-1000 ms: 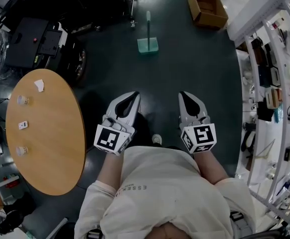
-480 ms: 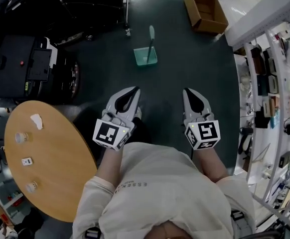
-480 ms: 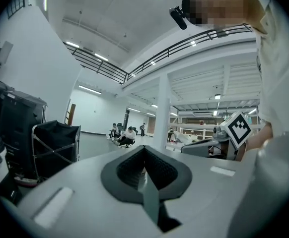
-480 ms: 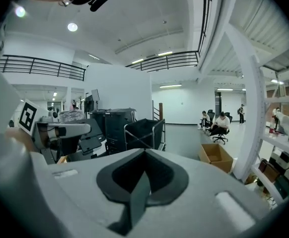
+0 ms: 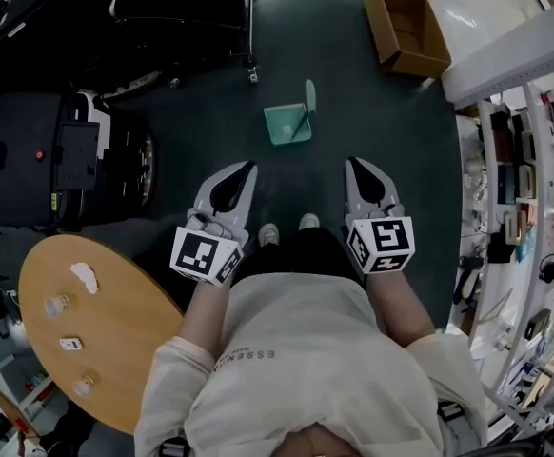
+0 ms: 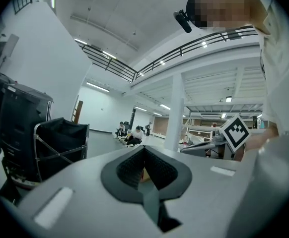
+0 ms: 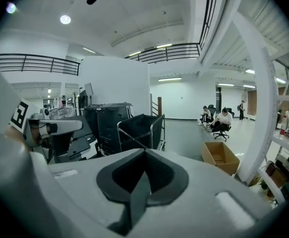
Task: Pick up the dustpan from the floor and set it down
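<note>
Your left claw [image 5: 246, 167] and right claw [image 5: 355, 163] are at centre frame, side by side, each pressed together with nothing held. The round bench [image 5: 115, 322] is at lower left. The green dustpan [image 5: 286, 124] sits on the dark floor [image 5: 372, 112] above centre, well apart from both claws. A cardboard box [image 5: 405, 29] is at upper right.

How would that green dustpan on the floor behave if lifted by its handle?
The dustpan looks like thin plastic, so probably light and stiff. Held by its tall handle, the pan may swing or tip.
</note>
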Action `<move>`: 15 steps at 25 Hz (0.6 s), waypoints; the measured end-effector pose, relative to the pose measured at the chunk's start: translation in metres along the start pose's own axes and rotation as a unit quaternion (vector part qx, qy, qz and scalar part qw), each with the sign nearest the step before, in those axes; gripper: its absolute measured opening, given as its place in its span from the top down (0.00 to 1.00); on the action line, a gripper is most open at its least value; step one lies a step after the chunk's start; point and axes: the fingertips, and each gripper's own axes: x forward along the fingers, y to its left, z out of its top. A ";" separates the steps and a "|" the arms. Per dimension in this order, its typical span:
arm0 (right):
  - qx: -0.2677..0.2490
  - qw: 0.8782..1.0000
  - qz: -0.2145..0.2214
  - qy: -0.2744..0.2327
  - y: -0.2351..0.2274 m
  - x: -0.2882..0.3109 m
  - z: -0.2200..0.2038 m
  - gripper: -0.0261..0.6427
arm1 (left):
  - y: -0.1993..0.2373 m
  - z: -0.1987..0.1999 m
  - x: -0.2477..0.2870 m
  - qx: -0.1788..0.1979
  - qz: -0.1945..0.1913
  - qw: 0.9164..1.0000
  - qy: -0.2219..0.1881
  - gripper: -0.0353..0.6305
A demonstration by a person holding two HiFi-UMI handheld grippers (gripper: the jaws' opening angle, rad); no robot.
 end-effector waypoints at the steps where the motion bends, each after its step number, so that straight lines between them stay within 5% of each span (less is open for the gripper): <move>1: 0.002 1.000 0.003 0.008 -0.005 0.014 -0.001 0.98 | 0.008 -0.003 0.009 0.000 0.004 1.000 0.006 0.92; 15: -0.003 0.988 0.046 0.149 -0.078 0.232 -0.056 0.98 | 0.115 -0.055 0.169 -0.035 0.046 0.998 0.032 0.92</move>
